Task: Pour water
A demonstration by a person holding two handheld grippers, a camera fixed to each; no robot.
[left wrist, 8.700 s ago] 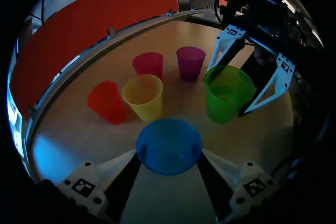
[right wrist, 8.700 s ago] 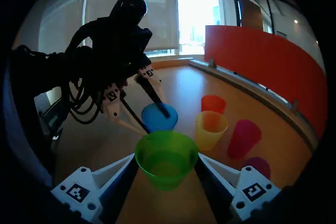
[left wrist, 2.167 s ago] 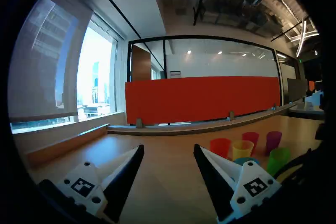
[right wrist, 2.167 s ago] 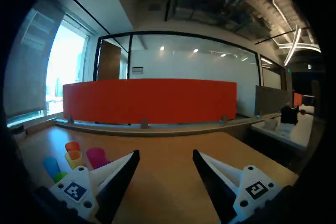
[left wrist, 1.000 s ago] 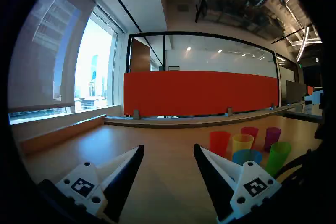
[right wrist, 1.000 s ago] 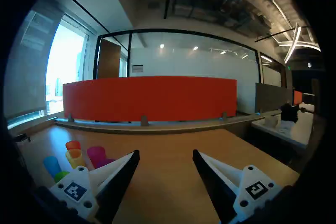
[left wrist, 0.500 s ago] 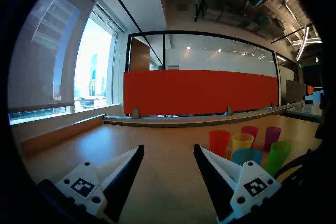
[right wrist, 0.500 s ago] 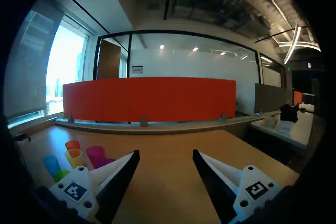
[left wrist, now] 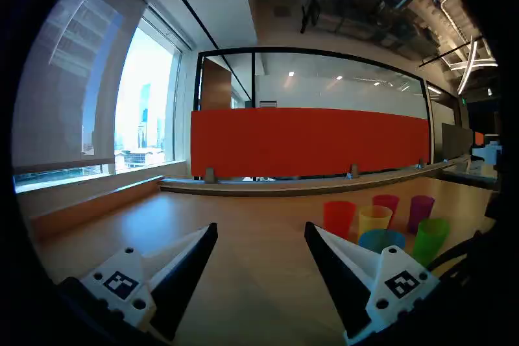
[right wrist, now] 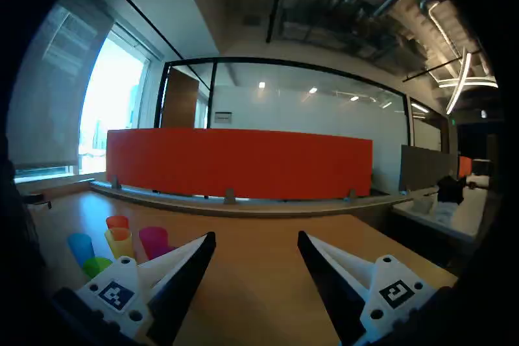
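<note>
At four o'clock in the left gripper view, the green cup (left wrist: 431, 239) and blue cup (left wrist: 381, 240) stand crowded beside a red cup (left wrist: 338, 218) on the table (left wrist: 194, 216). They are translucent plastic, probably light, and no water level is discernible. The left gripper (left wrist: 259, 229) and right gripper (right wrist: 255, 235) gape empty, well apart from them. A careless reach into that cluster could topple a neighbour or spill water.

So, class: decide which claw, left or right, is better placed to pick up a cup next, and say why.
Left, probably. The left claw and right claw are both open and empty, but the cups look larger and nearer in the left gripper view.
</note>
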